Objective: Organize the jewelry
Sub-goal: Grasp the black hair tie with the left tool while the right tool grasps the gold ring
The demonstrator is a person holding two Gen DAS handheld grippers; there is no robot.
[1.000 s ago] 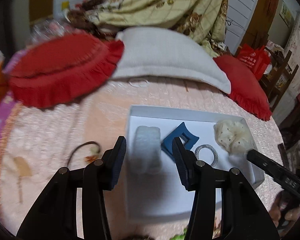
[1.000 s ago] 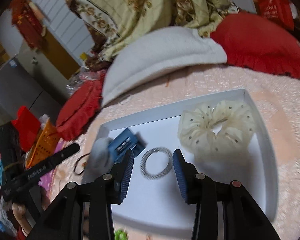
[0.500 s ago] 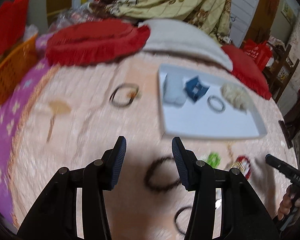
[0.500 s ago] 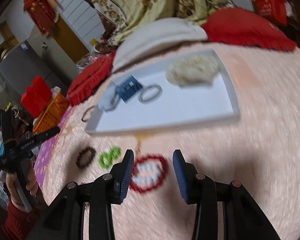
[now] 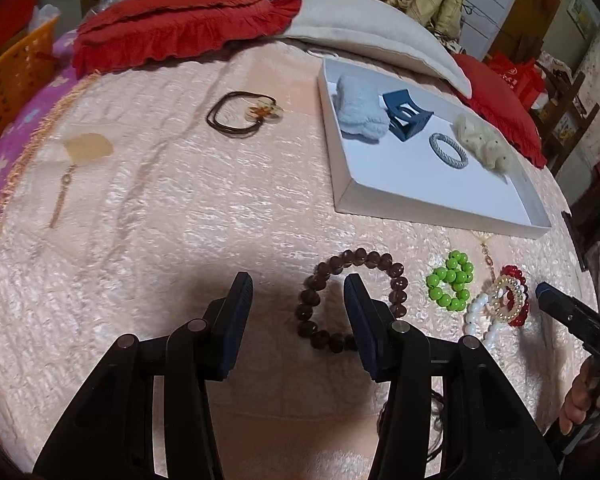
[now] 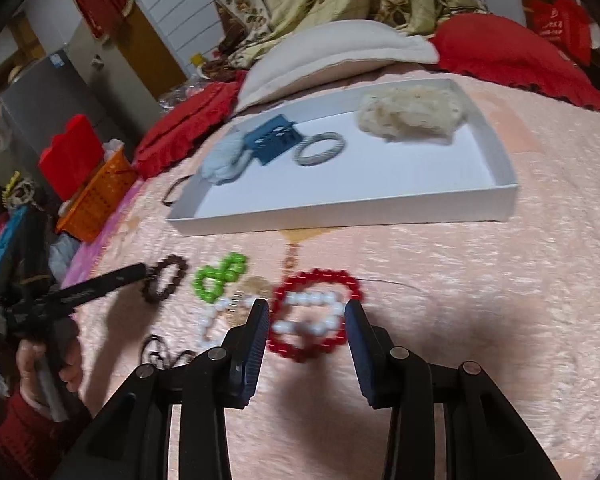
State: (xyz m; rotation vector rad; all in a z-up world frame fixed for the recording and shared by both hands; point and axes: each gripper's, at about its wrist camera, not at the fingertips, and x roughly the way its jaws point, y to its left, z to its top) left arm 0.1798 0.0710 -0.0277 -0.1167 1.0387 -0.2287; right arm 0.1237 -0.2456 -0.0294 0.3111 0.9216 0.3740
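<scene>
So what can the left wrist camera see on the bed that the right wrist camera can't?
Only the left wrist view shows the whole brown cord necklace with a flower pendant and the pale fan-shaped hairpin out on the bedspread.

Only the right wrist view shows the red beaded bracelet in full, in front of the open right gripper.

Both show the white tray holding the blue hair claw, plus the brown beaded bracelet and the green beaded bracelet.

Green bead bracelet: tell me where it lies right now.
In the left wrist view the green bead bracelet lies on the pink bedspread, between the brown bead bracelet and the red bead bracelet, nearer than the white tray.
</scene>
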